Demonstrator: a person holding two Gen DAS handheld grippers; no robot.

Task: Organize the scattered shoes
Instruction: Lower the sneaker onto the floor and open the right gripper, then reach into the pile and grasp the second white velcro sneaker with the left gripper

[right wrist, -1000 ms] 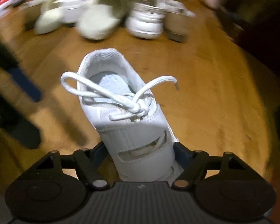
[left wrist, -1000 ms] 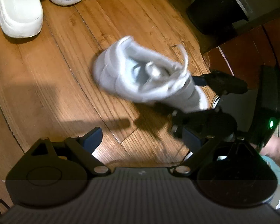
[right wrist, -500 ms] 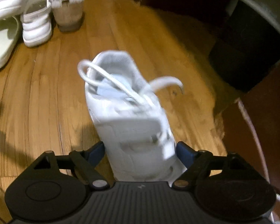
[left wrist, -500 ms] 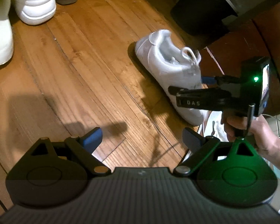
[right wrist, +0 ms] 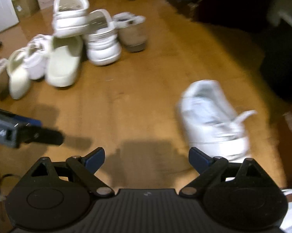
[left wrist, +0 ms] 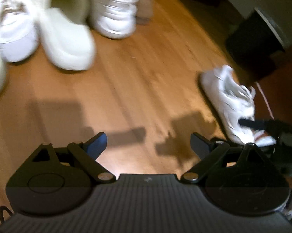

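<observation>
The white laced sneaker [right wrist: 214, 120] that sat between the right tongs [right wrist: 146, 158] a second ago now lies on the wooden floor [right wrist: 146, 81], off to the right of those tongs and clear of both pads; the jaws have just been opening and stand wide apart with only bare floor between them. In the left wrist view the same sneaker [left wrist: 229, 101] has gone from mid-air to resting on the floor at the right edge, close to a dark piece of furniture [left wrist: 254, 44], with the right tongs' black finger reaching across its toe end. The left tongs [left wrist: 148, 142] are also spread wide and carry nothing. Farther back on the floor, well apart from the sneaker, a cluster of pale shoes [right wrist: 68, 44] stands bunched together, one white clog [right wrist: 70, 15] tipped on top of the others, a tan slipper [right wrist: 132, 33] at its right end. Both views are blurred. The left tongs' arm [right wrist: 25, 134] enters the right wrist view from the left edge.
</observation>
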